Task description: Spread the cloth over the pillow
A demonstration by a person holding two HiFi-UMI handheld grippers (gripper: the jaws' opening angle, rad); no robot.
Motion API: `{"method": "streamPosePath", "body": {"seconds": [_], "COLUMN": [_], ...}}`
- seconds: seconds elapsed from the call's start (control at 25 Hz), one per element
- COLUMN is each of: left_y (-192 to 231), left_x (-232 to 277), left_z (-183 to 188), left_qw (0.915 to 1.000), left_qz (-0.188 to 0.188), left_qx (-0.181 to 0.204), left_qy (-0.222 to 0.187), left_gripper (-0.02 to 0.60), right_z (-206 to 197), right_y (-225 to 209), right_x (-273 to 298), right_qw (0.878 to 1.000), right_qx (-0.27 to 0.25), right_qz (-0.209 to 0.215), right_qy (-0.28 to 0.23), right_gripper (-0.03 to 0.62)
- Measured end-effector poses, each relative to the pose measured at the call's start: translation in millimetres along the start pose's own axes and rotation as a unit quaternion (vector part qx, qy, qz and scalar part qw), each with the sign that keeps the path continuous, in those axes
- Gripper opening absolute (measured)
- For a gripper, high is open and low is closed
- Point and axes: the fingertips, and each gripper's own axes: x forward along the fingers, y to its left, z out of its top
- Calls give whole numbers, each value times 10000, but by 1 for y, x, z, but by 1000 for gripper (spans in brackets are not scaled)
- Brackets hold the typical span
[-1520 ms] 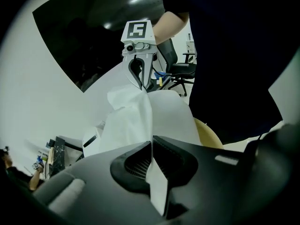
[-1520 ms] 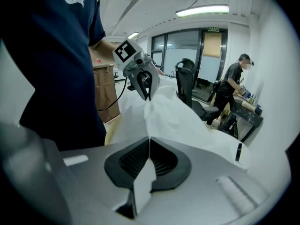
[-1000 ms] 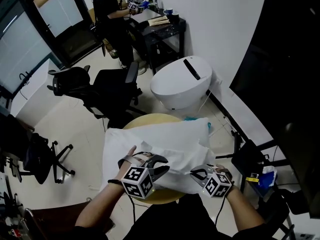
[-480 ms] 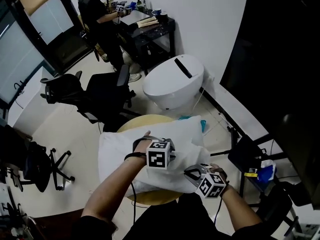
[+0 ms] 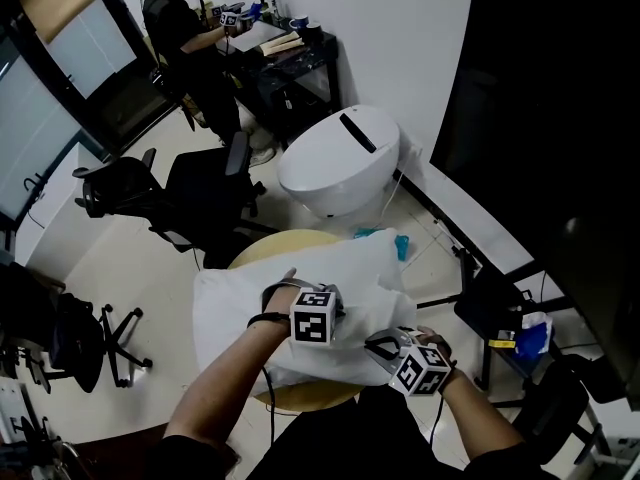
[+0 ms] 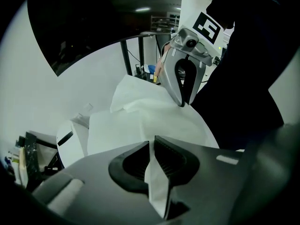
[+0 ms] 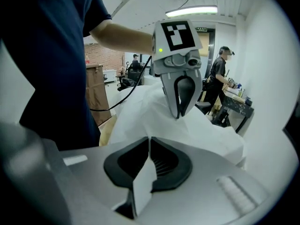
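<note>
A white pillow [image 5: 225, 313] lies on a round wooden table [image 5: 262, 251]. The white cloth [image 5: 365, 278] covers its right part, rumpled. My left gripper [image 5: 335, 303] is over the pillow's middle. Its jaws are closing, and a fold of cloth [image 6: 157, 186] is pinched between the pads. My right gripper [image 5: 375, 346] sits at the near right edge, shut on another strip of cloth [image 7: 143, 186]. The two grippers point toward each other. The right gripper [image 6: 185, 102] shows ahead in the left gripper view. The left gripper [image 7: 179, 111] shows ahead in the right gripper view.
A white pod-shaped unit [image 5: 335, 163] stands beyond the table. Black office chairs [image 5: 200, 193] are at the far left. A person [image 5: 175, 28] sits at a black desk [image 5: 290, 53] at the back. A black stand [image 5: 490, 313] with a blue item is close on the right.
The left gripper has moved from the pillow's near edge up over its middle and turned, and now pinches cloth. The right gripper has stayed at the near right edge.
</note>
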Motion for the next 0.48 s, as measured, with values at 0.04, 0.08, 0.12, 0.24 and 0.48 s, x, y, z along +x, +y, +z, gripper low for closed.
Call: {"method": "streamPosePath", "body": {"seconds": [0.04,0.08,0.12,0.24,0.48], "left_y": [0,0,1,3,9], "left_x": [-2,-5,-9,-29,-82], "left_z": [1,2,4,11,23], "left_qw": [10000,9999,9995,9961,9745], "left_qz": [59,148,273,783,2039], "left_qx": [28,55,85,235,755], "left_qy": [-22,-61,-117,-328,-558], "left_gripper": [19,12,10,9,2], "right_z": [0,1,3,14,17], "right_y": [-1,-1,-3,-8,-33], "right_x": [0,-2,-4,-19,-55], "right_qw": [10000,10000,9999,9993,9935], "right_qx": [7,26,56,185,761], "right_qz": [-24,-57,-101,-227,-554], "right_qy": [-17,-44,-82,-217,-635], "right_gripper": [20,20,20,37,74]}}
